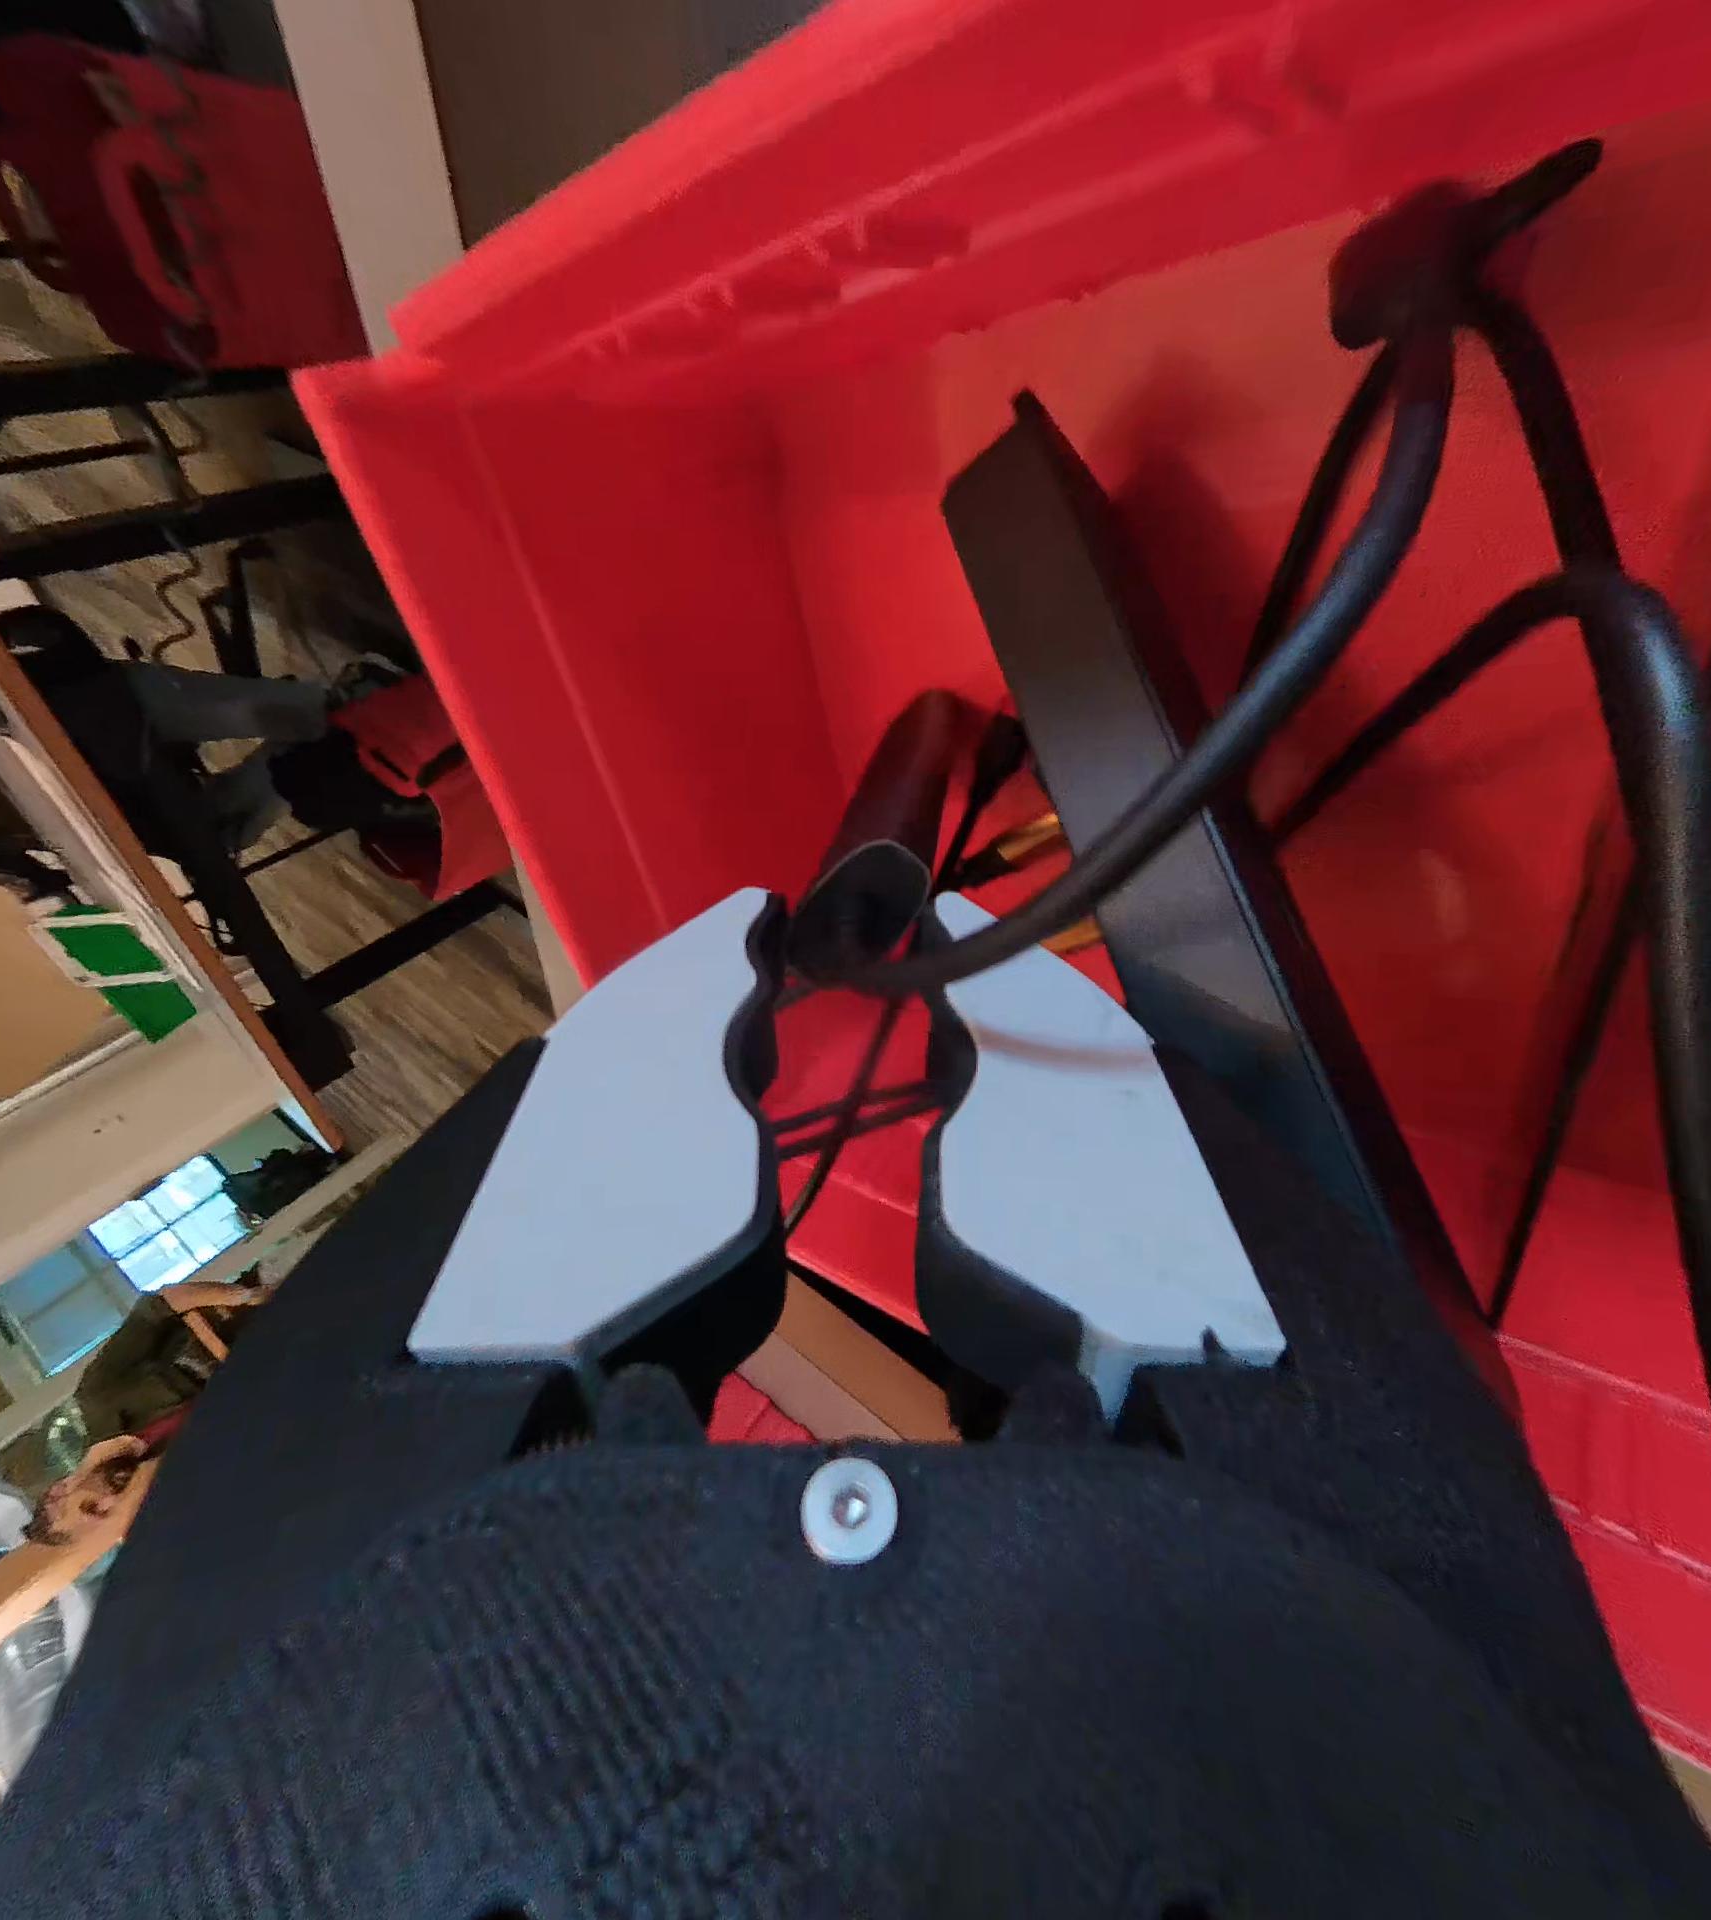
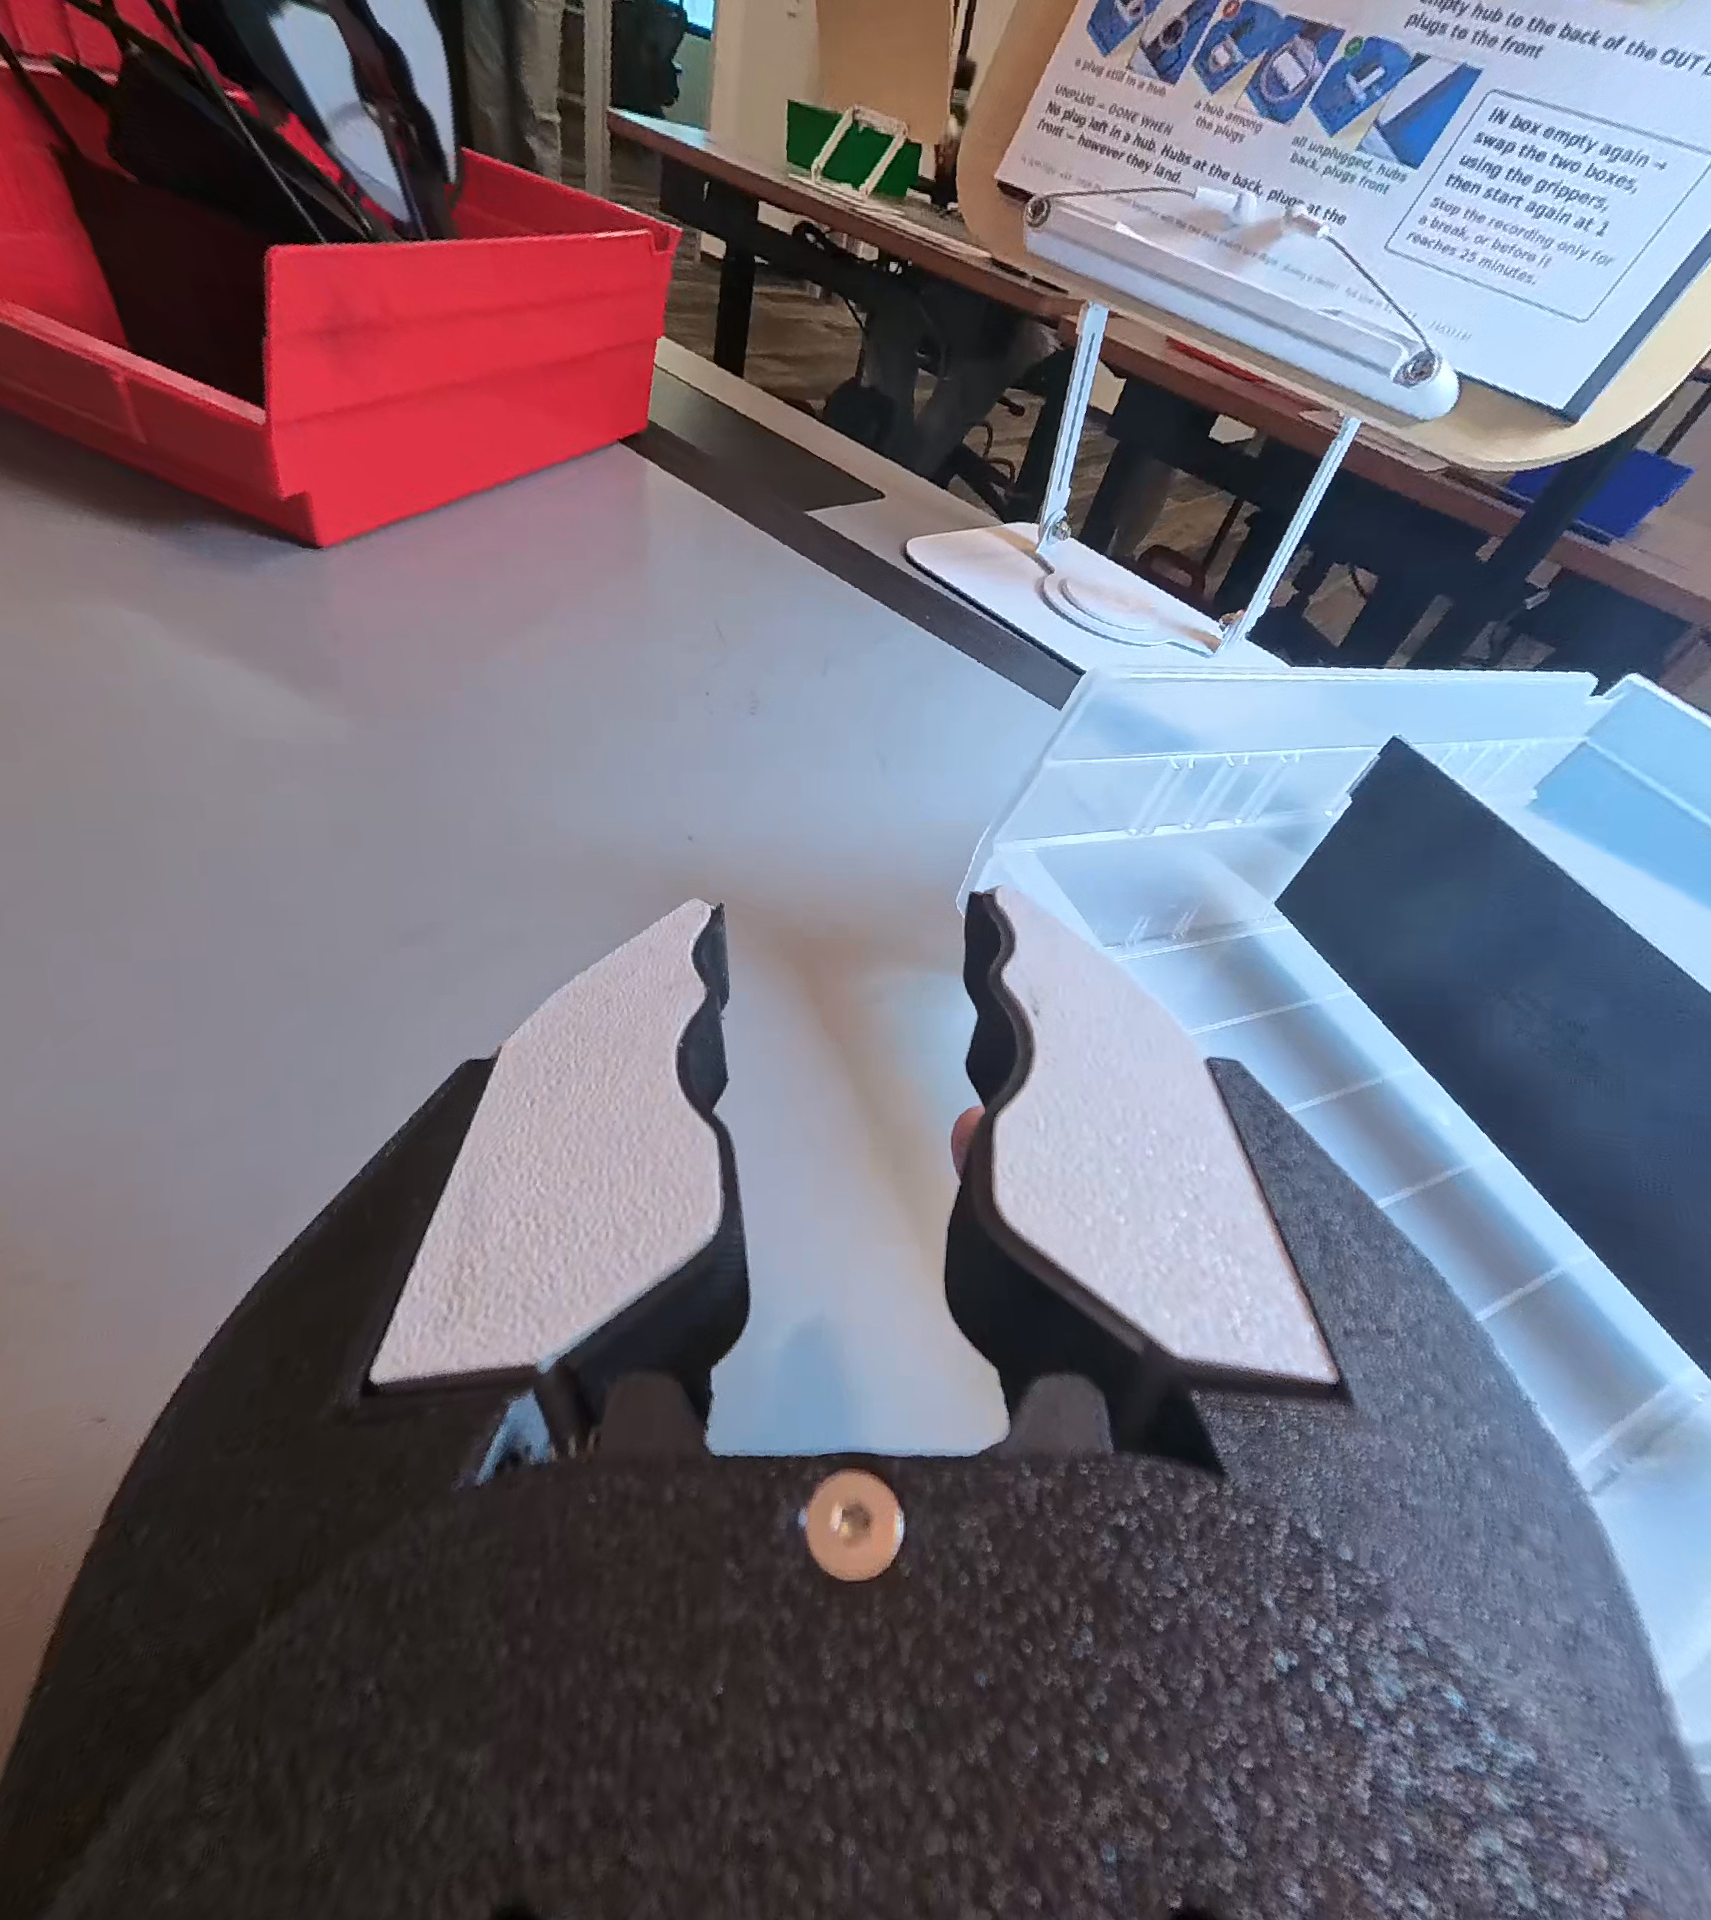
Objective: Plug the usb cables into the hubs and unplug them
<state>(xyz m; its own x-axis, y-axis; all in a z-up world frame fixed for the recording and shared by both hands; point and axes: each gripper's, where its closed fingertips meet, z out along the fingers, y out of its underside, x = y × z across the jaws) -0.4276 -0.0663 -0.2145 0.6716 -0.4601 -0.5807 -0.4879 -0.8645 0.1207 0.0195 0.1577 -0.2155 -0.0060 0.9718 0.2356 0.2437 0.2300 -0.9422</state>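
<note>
Left gripper [image 1: 856,935]: fingertips pressed on a black plug [image 1: 856,909] inside the red bin [image 1: 622,582]. Plug's long axis runs away from the camera, along the fingers; which end faces forward cannot be told through the blur. Its cable [image 1: 1277,717] leaves the tips to the right and rises in a curve toward a dark bundle [image 1: 1433,260] near the bin's upper wall.

Red bin, contents: a black divider [image 1: 1121,665] standing on edge just right of the gripper, its long axis running from near to far; several thin black cables [image 1: 1661,831] looping beyond it; a dark red piece [image 1: 903,769] and a brass-coloured tip [image 1: 1033,831] low behind the plug, too blurred to name. In the right wrist view the same bin [image 2: 456,343] sits on the grey table [image 2: 311,831], far left, with the left gripper [image 2: 383,94] reaching down into it.

Right gripper [image 2: 846,935]: fingers spread, nothing between them, above the table, well apart from the red bin.

Clear bin [image 2: 1246,997]: just right of the right gripper; holds a black flat slab [image 2: 1557,1122] leaning lengthwise.

White stand [image 2: 1121,582]: at the table's far edge, carrying a printed sheet [image 2: 1402,156].
</note>
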